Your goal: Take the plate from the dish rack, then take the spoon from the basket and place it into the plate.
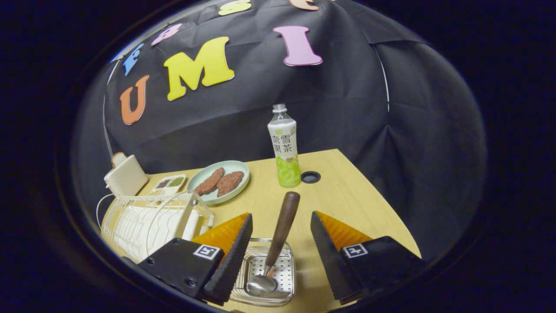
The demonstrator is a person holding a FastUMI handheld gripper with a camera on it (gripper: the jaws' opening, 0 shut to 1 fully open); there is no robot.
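Observation:
My gripper is open, its fingers spread wide apart. Between them lies a spoon with a dark wooden handle and a metal bowl. The spoon rests in a small perforated metal basket under the fingers, handle pointing away across the table. Neither finger touches the spoon. To the left stands a white wire dish rack; I see no plate standing in it. Beyond the rack, a pale green plate lies flat on the wooden table with two brown food pieces on it.
A tea bottle with green liquid stands upright beyond the spoon handle. Beside it is a round hole in the tabletop. A small white tray of seasonings and a white toaster-like box sit at the far left.

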